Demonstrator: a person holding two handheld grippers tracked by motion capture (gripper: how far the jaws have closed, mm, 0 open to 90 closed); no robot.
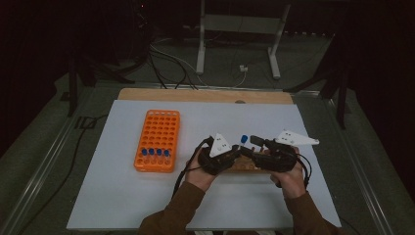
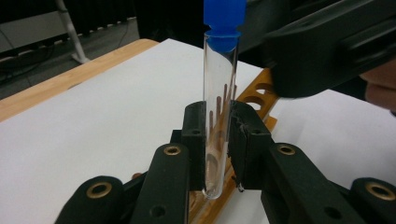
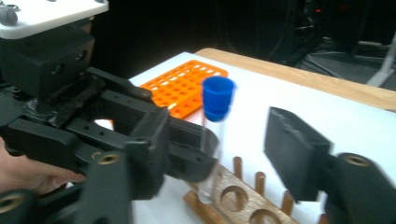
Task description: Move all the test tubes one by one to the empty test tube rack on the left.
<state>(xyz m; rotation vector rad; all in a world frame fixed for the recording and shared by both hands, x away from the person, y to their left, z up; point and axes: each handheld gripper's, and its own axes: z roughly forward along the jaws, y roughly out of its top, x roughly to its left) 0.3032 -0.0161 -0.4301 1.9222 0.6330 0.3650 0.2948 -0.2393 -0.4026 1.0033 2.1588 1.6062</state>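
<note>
A white surface (image 1: 147, 205) laid over a wooden top carries the work, seen from above with a person's two brown-sleeved forearms entering from the near edge; on its left part lies an orange tube rack (image 1: 157, 140), flat and many-holed, with a row of blue-capped tubes (image 1: 155, 152) standing near its front end; well to the right of it, between the two hands, sits a low wooden rack (image 3: 243, 196) with round holes and short pegs, partly hidden under the tools in the high view; the left tongs (image 1: 240, 152) are clamped on a clear glass test tube (image 2: 218, 116), their two black pads pressing its lower half from either side, as the left gripper view shows at close range; the tube stands upright with its rounded base at the wooden rack, though whether it rests in a hole or just above one cannot be told; the right tongs (image 3: 238, 140) stand apart, one pad blurred at the right of the right gripper view and clear of the glass, with the tube between the two jaws and untouched by them; the smallest item is the tube's blue cap (image 3: 217, 98), seated on the tube's top and also visible in the high view between the two grey plates.
</note>
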